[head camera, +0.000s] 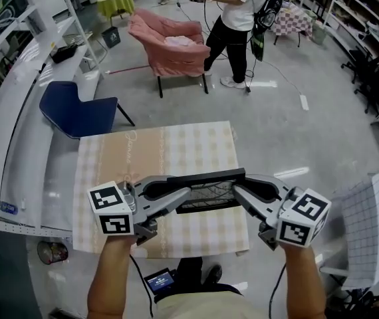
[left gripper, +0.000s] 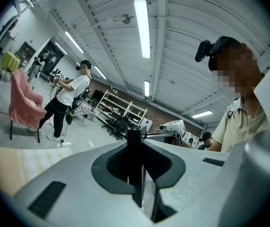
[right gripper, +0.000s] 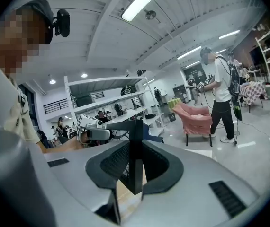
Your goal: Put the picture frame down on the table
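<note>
A black picture frame [head camera: 206,177] hangs between my two grippers over the near half of the table [head camera: 110,158], which has a beige checked cloth. My left gripper [head camera: 181,195] is shut on the frame's left end. My right gripper [head camera: 238,191] is shut on its right end. In the left gripper view the frame's edge [left gripper: 134,160] stands as a thin black bar clamped between the jaws of the left gripper [left gripper: 137,176]. In the right gripper view the edge [right gripper: 136,155] sits the same way in the right gripper [right gripper: 135,174]. I cannot tell whether the frame touches the cloth.
A blue chair [head camera: 76,111] stands at the table's far left corner and a long white counter [head camera: 10,145] runs along the left. Farther off are a pink armchair [head camera: 169,45] and a standing person [head camera: 236,18]. A white checked sheet [head camera: 376,224] lies at the right.
</note>
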